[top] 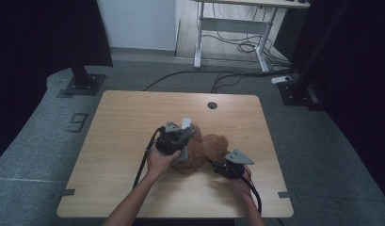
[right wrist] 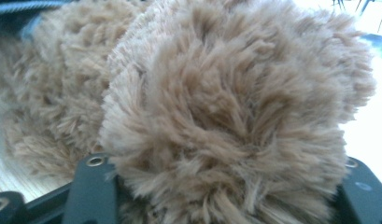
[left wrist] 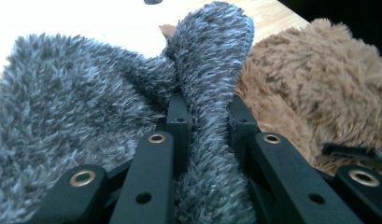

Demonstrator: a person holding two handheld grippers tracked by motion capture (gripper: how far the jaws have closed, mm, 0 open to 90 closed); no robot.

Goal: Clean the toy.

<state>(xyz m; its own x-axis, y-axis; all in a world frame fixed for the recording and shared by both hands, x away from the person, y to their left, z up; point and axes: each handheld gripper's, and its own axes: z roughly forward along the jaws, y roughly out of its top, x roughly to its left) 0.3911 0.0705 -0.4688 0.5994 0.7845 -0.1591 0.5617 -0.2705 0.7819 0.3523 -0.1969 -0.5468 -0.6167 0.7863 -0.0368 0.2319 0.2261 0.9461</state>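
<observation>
On the table, left jaws pinch grey fleece (left wrist: 86,102); right jaws clasp fluffy brown plush (right wrist: 226,116)

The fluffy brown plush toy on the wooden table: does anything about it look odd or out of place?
Slightly. The fluffy brown plush toy lies slumped, its grey fuzzy fabric garment bunched, a fold pinched in the left gripper. The right gripper straddles a brown furry part. No damage shows.

Brown plush toy (top: 204,150), grey fuzzy cloth (left wrist: 86,107), light wood table (top: 133,122), prob. oak-pattern.

No readable text or labels anywhere.
</observation>
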